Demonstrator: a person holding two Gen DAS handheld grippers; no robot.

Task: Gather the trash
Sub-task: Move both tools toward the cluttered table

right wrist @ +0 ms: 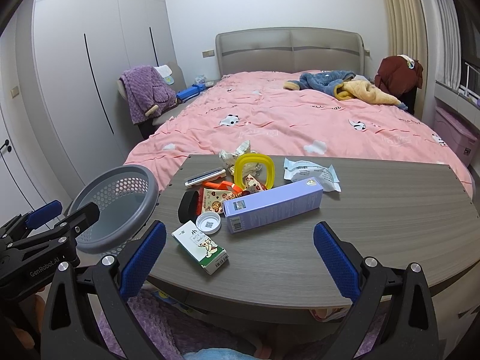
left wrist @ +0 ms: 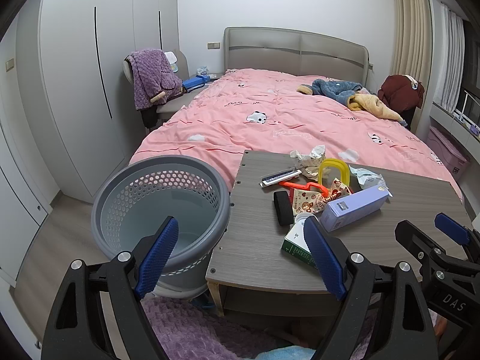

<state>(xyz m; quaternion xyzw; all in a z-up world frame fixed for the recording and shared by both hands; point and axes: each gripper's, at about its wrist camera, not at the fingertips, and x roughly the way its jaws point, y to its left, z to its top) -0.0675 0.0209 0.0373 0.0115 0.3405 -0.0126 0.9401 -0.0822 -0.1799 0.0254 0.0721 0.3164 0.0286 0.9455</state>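
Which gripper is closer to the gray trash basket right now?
Left. The left gripper hangs over the gray trash basket rim, one finger above its opening. The right gripper is over the table, beyond the litter.

One basket – one purple box, one green carton, one white cap.

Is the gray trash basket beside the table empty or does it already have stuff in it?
Empty: the basket shows a bare bottom in the left wrist view.

Black clamp frames, blue textured pads, silver screws; "GenRobot.AI" lettering, seemingly.
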